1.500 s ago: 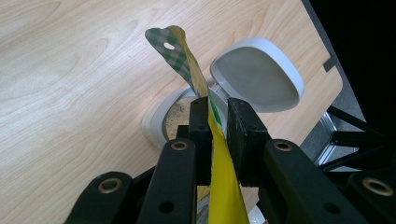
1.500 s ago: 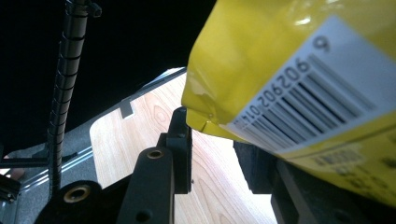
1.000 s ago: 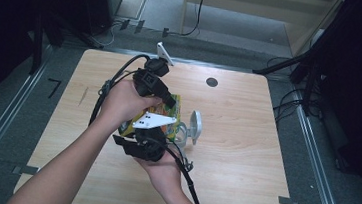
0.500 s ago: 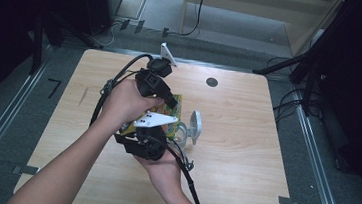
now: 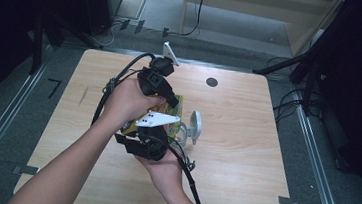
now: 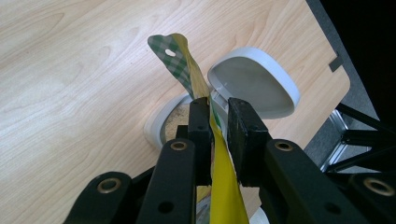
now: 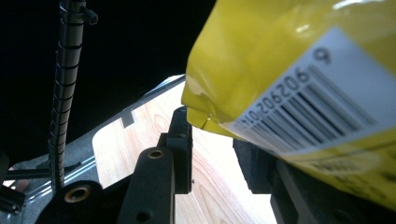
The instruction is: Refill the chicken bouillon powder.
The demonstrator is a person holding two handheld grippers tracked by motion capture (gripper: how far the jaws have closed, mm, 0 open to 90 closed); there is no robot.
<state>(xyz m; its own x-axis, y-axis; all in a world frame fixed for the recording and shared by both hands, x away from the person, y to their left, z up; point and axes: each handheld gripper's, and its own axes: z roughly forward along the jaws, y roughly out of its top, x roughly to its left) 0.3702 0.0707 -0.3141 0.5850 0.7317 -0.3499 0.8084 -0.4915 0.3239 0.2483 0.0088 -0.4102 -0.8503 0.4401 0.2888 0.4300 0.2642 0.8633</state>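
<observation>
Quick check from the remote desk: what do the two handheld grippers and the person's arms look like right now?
Both grippers are black. The left gripper has flat black jaws on arms with brass-ringed pivot holes; the right gripper is built the same way. Each carries a light grey three-cornered plate on top, dotted with small holes, and trails a black cable. The forearms are bare, with no sleeves or gloves in view.

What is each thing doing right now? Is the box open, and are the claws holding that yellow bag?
Yellow bag: held up over the white container, tilted, top edge twisted.
White container: open, pale powder inside.
Lid: flipped up and back.
Left claw: shut on the yellow bag.
Right claw: beside the bag's lower corner; grip cannot be told.
Table: holds the container.
</observation>
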